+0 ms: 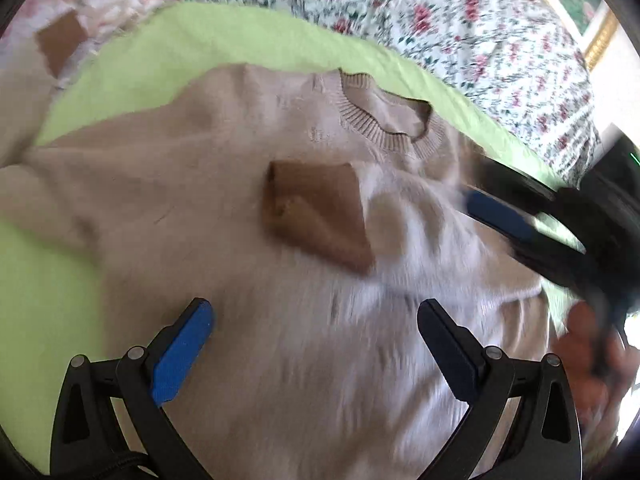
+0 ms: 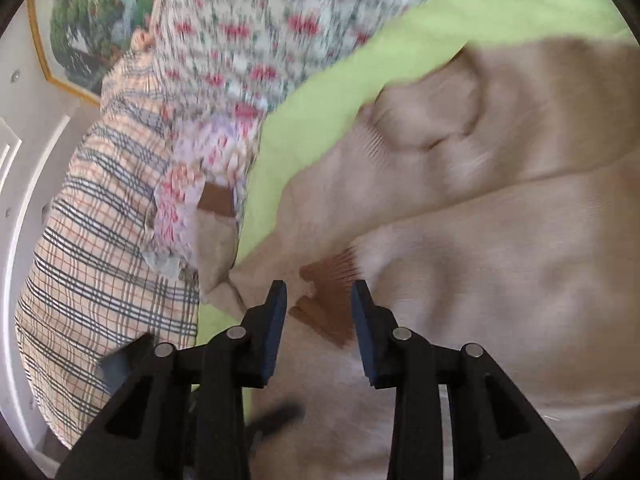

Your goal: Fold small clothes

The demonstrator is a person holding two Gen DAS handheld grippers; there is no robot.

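Observation:
A beige knit sweater lies front up on a lime-green cloth, its ribbed neck at the far right and a brown patch on the chest. My left gripper is open just above the sweater's body, holding nothing. My right gripper is part open over the sweater's sleeve, with a brown ribbed patch between the fingers; they do not pinch it. The right gripper also shows blurred in the left wrist view, by the sweater's right side.
A floral bedcover lies beyond the green cloth. A plaid garment and a floral one are heaped at the left in the right wrist view. A framed picture hangs on the wall behind.

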